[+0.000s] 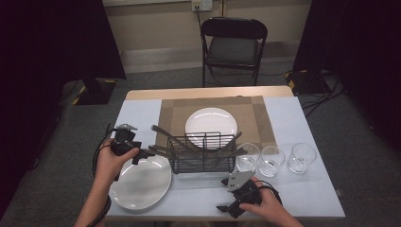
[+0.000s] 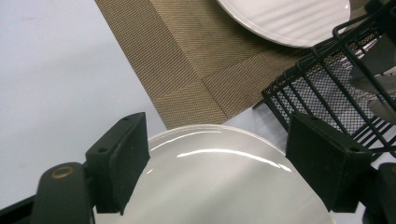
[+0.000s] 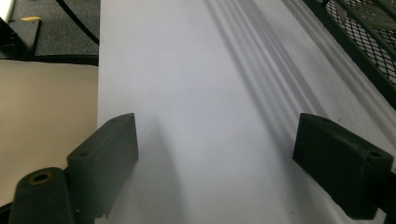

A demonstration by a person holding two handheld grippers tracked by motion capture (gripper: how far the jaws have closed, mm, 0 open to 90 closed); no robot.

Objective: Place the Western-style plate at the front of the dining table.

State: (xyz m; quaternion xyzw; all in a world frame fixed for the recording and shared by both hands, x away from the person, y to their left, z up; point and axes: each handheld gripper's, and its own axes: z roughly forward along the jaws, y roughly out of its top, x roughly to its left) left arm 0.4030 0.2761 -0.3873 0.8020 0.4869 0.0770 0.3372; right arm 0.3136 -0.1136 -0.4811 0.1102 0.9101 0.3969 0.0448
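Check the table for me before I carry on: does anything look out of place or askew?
Mostly tidy. The wire basket holds utensils lying crooked, their handles poking out over its sides. The near plate reaches the table's front edge. Three glasses stand upright, nothing spilled.

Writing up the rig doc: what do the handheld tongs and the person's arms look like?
Both tongs, left and right, are black, with two blocky rectangular pads bearing small screw holes. A grey three-cornered plate tops each, black cables trail off, and forearms are bare with a dark wristband.
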